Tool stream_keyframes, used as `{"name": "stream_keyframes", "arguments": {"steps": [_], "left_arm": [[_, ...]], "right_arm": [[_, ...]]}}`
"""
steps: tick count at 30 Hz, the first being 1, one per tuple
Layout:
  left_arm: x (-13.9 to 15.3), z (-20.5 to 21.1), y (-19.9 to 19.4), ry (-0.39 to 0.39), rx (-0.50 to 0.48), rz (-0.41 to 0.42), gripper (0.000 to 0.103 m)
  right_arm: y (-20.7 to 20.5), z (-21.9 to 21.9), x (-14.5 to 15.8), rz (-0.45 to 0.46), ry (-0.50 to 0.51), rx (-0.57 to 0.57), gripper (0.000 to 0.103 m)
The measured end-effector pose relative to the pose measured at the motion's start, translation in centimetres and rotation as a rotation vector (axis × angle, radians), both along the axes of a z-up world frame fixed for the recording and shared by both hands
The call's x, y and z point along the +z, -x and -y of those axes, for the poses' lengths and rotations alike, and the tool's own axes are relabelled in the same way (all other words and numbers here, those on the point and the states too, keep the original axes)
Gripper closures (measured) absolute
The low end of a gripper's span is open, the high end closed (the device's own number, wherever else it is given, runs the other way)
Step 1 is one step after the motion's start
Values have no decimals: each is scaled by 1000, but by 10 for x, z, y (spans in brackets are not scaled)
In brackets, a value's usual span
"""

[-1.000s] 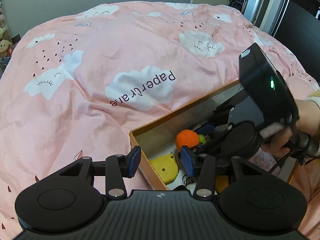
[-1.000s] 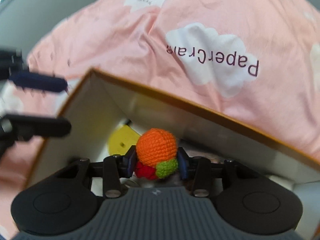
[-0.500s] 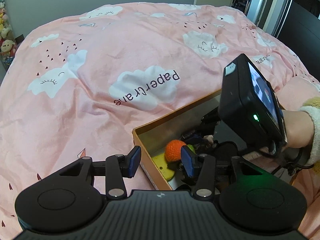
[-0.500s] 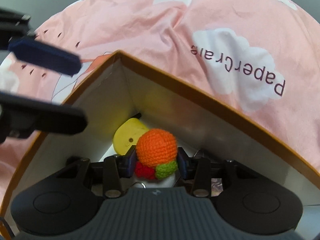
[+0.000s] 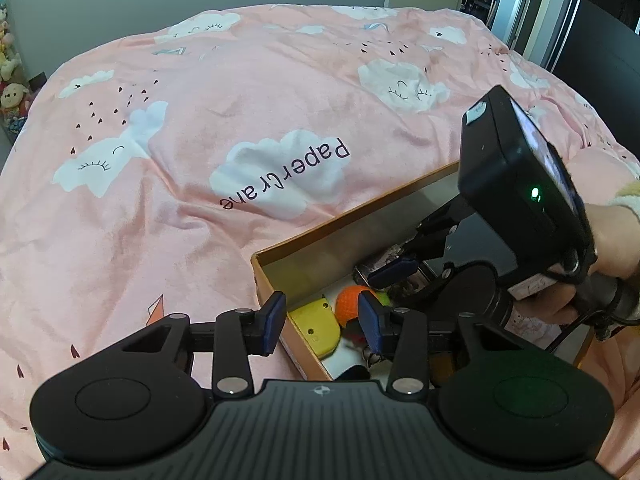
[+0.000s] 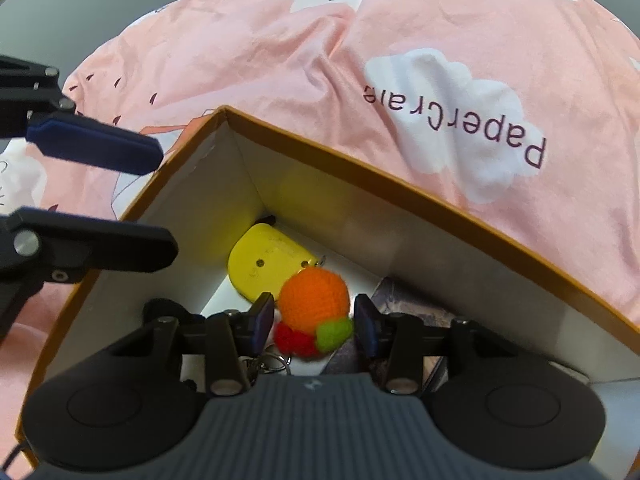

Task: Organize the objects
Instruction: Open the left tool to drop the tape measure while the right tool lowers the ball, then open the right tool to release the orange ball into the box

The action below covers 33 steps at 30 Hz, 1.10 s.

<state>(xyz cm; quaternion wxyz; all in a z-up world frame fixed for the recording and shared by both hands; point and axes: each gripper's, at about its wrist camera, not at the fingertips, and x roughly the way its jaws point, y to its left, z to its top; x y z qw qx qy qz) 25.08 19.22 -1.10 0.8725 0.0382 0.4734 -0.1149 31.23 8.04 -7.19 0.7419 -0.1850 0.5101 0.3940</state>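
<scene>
Since a second ago, the right claw (image 6: 314, 324) has let go a little of the orange yarn ball (image 6: 313, 304), and now small gaps show on both sides of it. Its jaws are opening, with the ball sitting between them, low inside the box (image 6: 348, 168), just beside the yellow tag (image 6: 266, 260). A key ring (image 6: 272, 360) lies under it. I think this is the drop-off step: the toy goes into the box. Next the right claw should spread more and lift away without dragging the ball out. The left claw (image 5: 322, 322) hangs over the box corner, holding nothing, and its jaws are closing a bit. The box sits on a bed with a pink cloud blanket (image 5: 200, 184). Soft toys (image 5: 12, 96) sit far off by the grey wall.
</scene>
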Motion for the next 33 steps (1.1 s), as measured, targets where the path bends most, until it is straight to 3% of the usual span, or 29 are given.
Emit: {"name": "stream_keyframes", "arguments": {"steps": [8, 11, 15, 19, 23, 26, 28, 31, 33], "left_arm": [[21, 25, 20, -49, 10, 31, 53], [37, 36, 34, -52, 11, 67, 53], [65, 50, 54, -19, 42, 120, 53], [89, 62, 77, 25, 129, 231, 53], [100, 74, 99, 81, 209, 323, 53], [99, 82, 116, 114, 278, 376, 53], [96, 88, 128, 91, 338, 428, 53], [84, 105, 143, -36, 402, 495, 50], [73, 115, 150, -80, 413, 517, 47]], "right_arm": [[11, 19, 36, 48, -48, -56, 54], [21, 34, 59, 100, -72, -77, 45], [38, 67, 95, 169, -106, -128, 43], [65, 105, 128, 251, -154, -185, 31], [98, 136, 149, 353, -193, -226, 29], [125, 156, 154, 429, -246, -267, 20], [143, 169, 154, 480, -290, -295, 19], [167, 184, 151, 533, -358, -345, 14], [182, 192, 144, 557, -403, -383, 13]]}}
